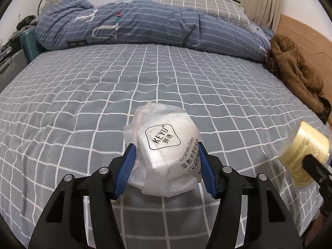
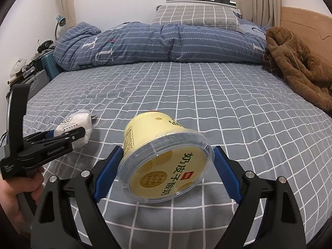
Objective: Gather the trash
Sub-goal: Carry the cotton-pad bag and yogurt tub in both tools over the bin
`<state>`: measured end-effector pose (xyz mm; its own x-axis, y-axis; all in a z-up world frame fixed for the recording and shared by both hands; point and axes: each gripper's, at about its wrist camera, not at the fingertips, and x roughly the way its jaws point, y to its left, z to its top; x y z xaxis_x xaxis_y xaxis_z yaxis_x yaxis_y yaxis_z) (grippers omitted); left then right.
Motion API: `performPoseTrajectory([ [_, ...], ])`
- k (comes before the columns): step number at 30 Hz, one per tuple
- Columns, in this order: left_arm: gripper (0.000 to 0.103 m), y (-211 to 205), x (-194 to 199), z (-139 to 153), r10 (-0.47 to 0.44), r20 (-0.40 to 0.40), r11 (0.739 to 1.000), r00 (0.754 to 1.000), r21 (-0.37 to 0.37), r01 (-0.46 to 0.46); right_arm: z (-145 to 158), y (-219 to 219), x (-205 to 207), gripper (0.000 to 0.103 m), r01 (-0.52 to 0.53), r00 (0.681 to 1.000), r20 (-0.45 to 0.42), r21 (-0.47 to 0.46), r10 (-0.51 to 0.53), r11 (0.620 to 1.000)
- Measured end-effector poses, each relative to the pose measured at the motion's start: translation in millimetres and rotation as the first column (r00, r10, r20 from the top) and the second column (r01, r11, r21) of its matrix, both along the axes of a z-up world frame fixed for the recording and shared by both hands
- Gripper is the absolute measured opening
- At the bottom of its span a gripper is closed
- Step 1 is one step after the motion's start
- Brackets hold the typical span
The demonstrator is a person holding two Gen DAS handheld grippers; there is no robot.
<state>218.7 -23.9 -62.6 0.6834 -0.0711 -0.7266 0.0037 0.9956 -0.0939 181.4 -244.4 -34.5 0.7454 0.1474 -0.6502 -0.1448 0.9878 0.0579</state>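
A crumpled white cotton-pad packet (image 1: 166, 151) marked KEYU sits between the blue pads of my left gripper (image 1: 166, 161), which is shut on it just above the bed. The packet (image 2: 76, 128) and left gripper (image 2: 68, 133) also show at the left of the right wrist view. A pale yellow yogurt cup (image 2: 164, 161) with a clear lid lies on its side, lid toward the camera, between the pads of my right gripper (image 2: 166, 166), which is shut on it. The cup (image 1: 303, 153) shows at the right edge of the left wrist view.
The bed (image 1: 103, 95) has a grey checked sheet. A rolled blue duvet (image 1: 134, 25) and a grey pillow (image 1: 205, 4) lie at the far side. A brown fleece garment (image 2: 298, 66) lies at the right by the wooden headboard (image 2: 307, 20). Suitcases and clutter (image 2: 35, 72) stand left of the bed.
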Motion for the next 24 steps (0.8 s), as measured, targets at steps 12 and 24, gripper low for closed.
performPoseTrajectory([
  [12,0.058,0.6,-54.2,19.9,-0.011,0.046,1.000,0.999,0.006,0.011,8.4,7.1,-27.3,0.083,0.001,1.000,0.022,0.005,-0.001,1.000],
  [24,0.057,0.1,-101.2,27.2,-0.017,0.065,0.999,0.998,0.037,0.014,19.0,10.1,-64.8,0.083,0.020,0.999,0.045,0.023,-0.021,1.000],
])
